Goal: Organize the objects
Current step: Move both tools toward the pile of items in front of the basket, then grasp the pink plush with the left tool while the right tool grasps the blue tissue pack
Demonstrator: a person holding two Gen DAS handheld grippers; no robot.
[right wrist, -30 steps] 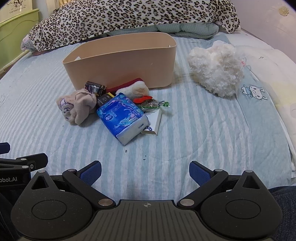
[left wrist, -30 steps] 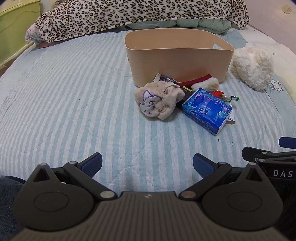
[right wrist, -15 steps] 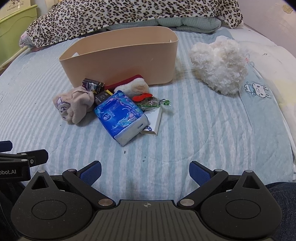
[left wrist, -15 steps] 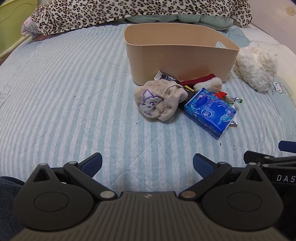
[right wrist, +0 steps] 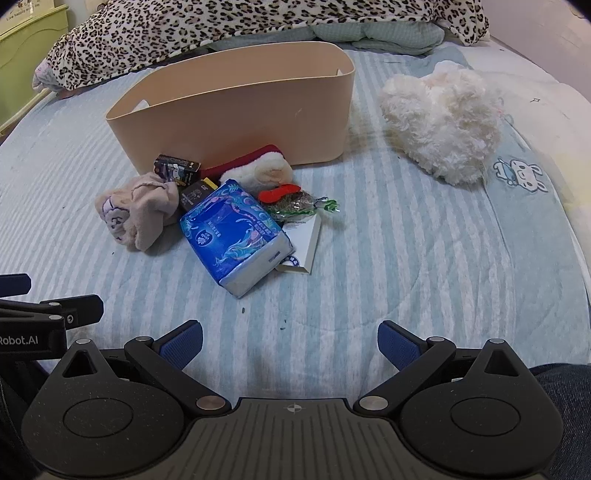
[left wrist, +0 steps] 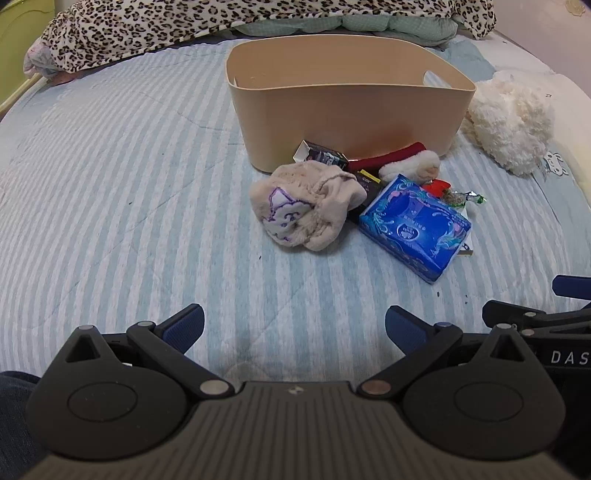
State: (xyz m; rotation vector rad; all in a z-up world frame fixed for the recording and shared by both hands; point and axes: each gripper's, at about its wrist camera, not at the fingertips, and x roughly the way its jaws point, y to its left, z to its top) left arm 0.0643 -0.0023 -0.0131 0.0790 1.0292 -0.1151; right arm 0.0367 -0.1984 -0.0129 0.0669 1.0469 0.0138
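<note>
A beige plastic bin (left wrist: 347,110) (right wrist: 236,114) stands on the striped bed. In front of it lies a pile: a beige plush cloth with a purple print (left wrist: 303,206) (right wrist: 136,210), a blue tissue pack (left wrist: 415,225) (right wrist: 236,236), a red and white sock (left wrist: 402,162) (right wrist: 258,166), a small dark box (left wrist: 325,157) (right wrist: 177,168), a candy wrapper (right wrist: 303,203) and a white booklet (right wrist: 303,247). My left gripper (left wrist: 293,326) is open and empty, low before the pile. My right gripper (right wrist: 290,343) is open and empty, beside it.
A white fluffy plush (left wrist: 509,122) (right wrist: 443,125) lies right of the bin. A leopard-print blanket (left wrist: 221,22) and green pillows lie along the far edge of the bed. A green cabinet (right wrist: 26,44) stands at the far left.
Both grippers have moved forward toward the pile and bin, which now look larger and nearer. Both stay open. Nothing on the bed has moved.
</note>
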